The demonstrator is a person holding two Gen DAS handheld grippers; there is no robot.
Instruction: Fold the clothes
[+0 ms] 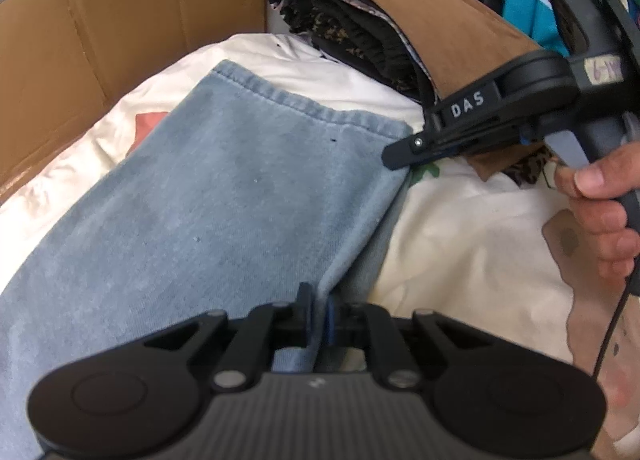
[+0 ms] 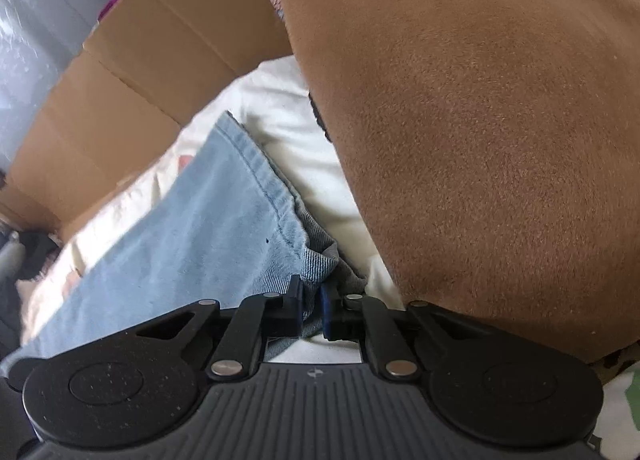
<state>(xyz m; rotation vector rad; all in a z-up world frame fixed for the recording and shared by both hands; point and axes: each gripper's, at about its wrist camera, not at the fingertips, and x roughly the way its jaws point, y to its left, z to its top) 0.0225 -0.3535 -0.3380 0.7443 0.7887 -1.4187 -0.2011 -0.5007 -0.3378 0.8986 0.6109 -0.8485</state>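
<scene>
While pinched, blue jeans [image 1: 224, 195] | left gripper [image 1: 319, 314] near edge | right gripper [image 2: 311, 310] hem corner

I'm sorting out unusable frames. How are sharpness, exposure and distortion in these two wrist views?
Left wrist view: fairly sharp on the blue denim garment; the white sheet is bright, near blown out at left; fisheye bends the cardboard box. Right wrist view: softer overall; the brown folded garment bulges with distortion; the denim's left part smears, and the far left is washed out.
</scene>
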